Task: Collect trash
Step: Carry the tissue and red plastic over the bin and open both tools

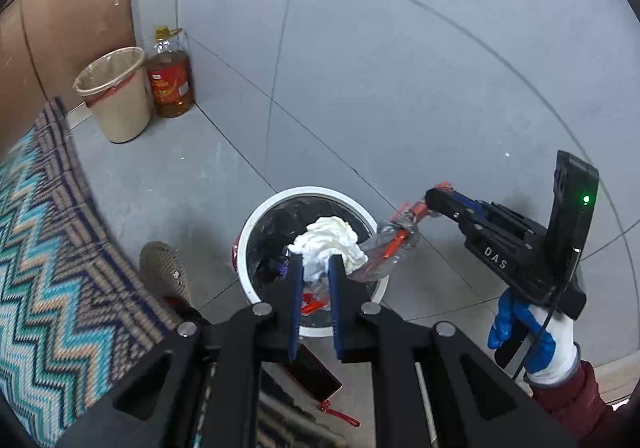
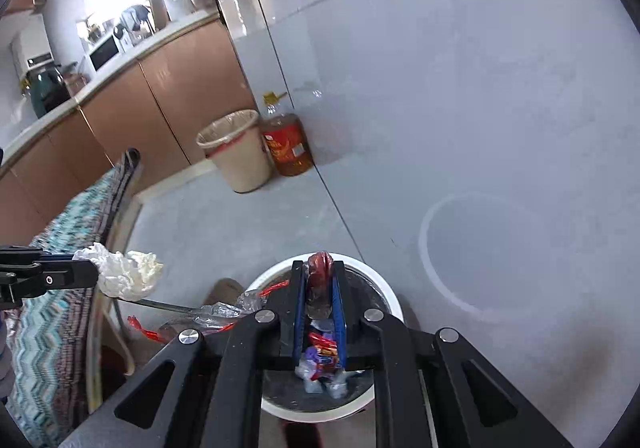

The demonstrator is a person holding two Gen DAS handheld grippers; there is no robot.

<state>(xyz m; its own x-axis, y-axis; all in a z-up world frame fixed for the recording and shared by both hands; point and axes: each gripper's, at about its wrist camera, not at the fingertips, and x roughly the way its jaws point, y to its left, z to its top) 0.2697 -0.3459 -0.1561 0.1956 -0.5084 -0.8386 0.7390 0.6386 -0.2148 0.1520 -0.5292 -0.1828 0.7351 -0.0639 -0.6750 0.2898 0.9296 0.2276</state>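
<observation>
My left gripper (image 1: 316, 262) is shut on a crumpled white tissue (image 1: 330, 242) and holds it above the white-rimmed trash bin (image 1: 256, 224). The tissue also shows in the right wrist view (image 2: 126, 274). My right gripper (image 2: 319, 268) is shut on a clear plastic wrapper with red print (image 2: 320, 268) and holds it over the bin's rim (image 2: 394, 302). In the left wrist view the right gripper (image 1: 430, 201) holds that wrapper (image 1: 394, 244) at the bin's right edge. Several wrappers lie inside the bin (image 2: 322, 358).
A beige lined waste bin (image 1: 116, 95) and a bottle of cooking oil (image 1: 170, 81) stand by the grey tiled wall. A zigzag-patterned cloth (image 1: 48, 260) covers furniture at the left. Brown kitchen cabinets (image 2: 180, 87) run behind. A red phone (image 1: 316, 376) lies below the left gripper.
</observation>
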